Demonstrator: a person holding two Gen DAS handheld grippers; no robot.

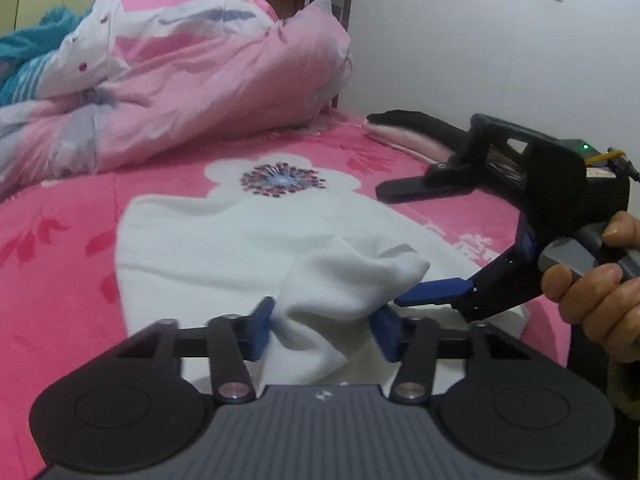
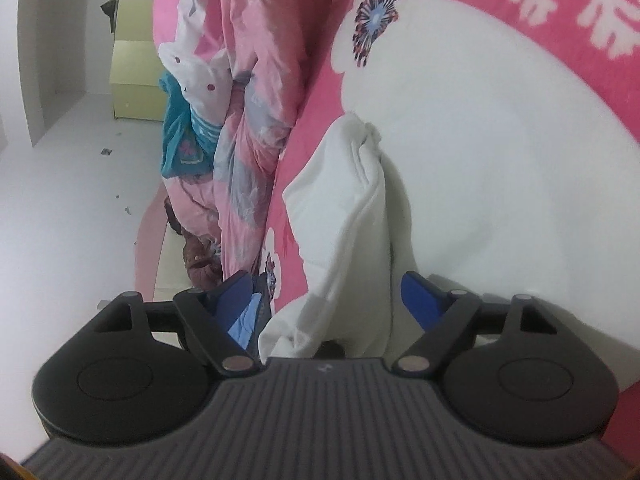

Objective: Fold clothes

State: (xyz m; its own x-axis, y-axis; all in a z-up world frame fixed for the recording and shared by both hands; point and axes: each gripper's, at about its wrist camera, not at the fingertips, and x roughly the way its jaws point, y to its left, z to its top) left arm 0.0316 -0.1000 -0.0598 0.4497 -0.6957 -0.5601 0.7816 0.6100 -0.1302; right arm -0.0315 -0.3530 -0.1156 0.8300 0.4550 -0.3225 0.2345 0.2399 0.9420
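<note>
1. two tools work on one white garment [image 1: 248, 240], which lies spread on the pink flowered bed [image 1: 60, 240], on the near side of the printed flower centre [image 1: 282, 180] and partly over its white petals.
2. left tool [image 1: 322, 330]: its blue pads sit against both sides of a raised bunch of the garment's near edge. the jaws are drawn in and pinching that cloth.
3. right tool [image 2: 326, 300]: rolled onto its side, jaws spread wide. a fold of the white garment [image 2: 348, 220] hangs between the blue pads [image 2: 420, 300], but neither pad presses on it. a hand [image 1: 600, 292] holds its grip to the right of the garment.
4. step in hand, as judged: taking hold of the garment's near edge at two points, ahead of a fold. the left point is secured; the right is not.
5. next move, as judged: close the right tool on the fold in its gap, level with the left grip, then lift both together and carry the edge toward the flower centre.
6. caution: the crumpled quilt [image 1: 192, 72] lies beyond the flower centre; keep the fold short of it.
</note>
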